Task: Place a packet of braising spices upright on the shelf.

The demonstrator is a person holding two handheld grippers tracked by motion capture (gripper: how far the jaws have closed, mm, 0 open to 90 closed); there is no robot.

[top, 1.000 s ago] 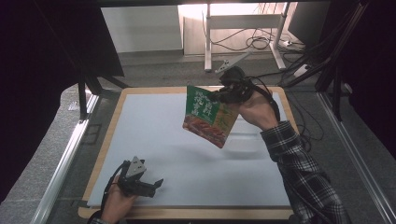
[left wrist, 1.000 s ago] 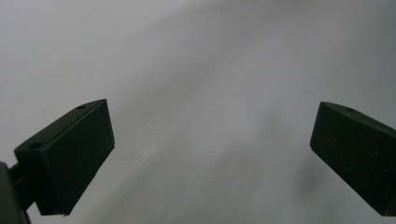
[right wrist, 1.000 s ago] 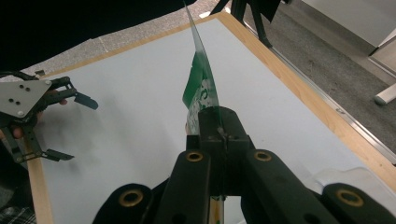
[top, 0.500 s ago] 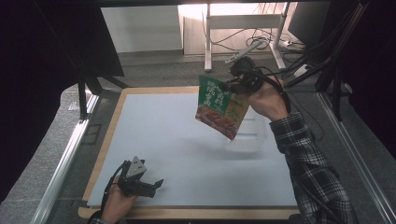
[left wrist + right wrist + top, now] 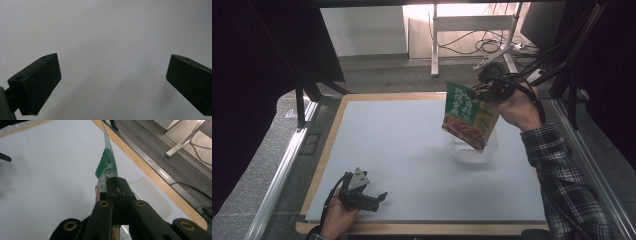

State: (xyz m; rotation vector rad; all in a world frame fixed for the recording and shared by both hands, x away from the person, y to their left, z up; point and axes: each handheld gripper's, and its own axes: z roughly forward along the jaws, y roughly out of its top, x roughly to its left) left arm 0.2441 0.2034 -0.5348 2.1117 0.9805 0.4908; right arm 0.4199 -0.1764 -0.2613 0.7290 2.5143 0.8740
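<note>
the pouch (image 5: 469,116) hangs in the air over the right half of the desk (image 5: 402,145), tilted, directly above a clear plastic container (image 5: 474,150) that sits on the pale mat.

going left to right: the left gripper (image 5: 362,192) rests low at the near left corner of the desk, held in the person's left hand (image 5: 337,217). its jaws stand wide apart with nothing between them — in the left gripper view they frame only bare mat. it is well apart from the pouch, so it could not steady anything if the pouch slips.

further right, the right gripper (image 5: 116,187) has its jaws pressed together on the pouch's top edge, pinching only a narrow strip of thin film. the likely trouble is there: the bag's weight hangs below a small pinch, so it could swing, twist, or slide out of the jaws. if it is being lowered toward the container, a tilted bottom corner may catch the rim and tip or push the light container — nothing braces it.

the pouch itself is flat and flexible, green at the top with white lettering, and shows a reddish-brown food picture on its lower part. seen edge-on in the right gripper view it is very thin and slightly bowed.
</note>
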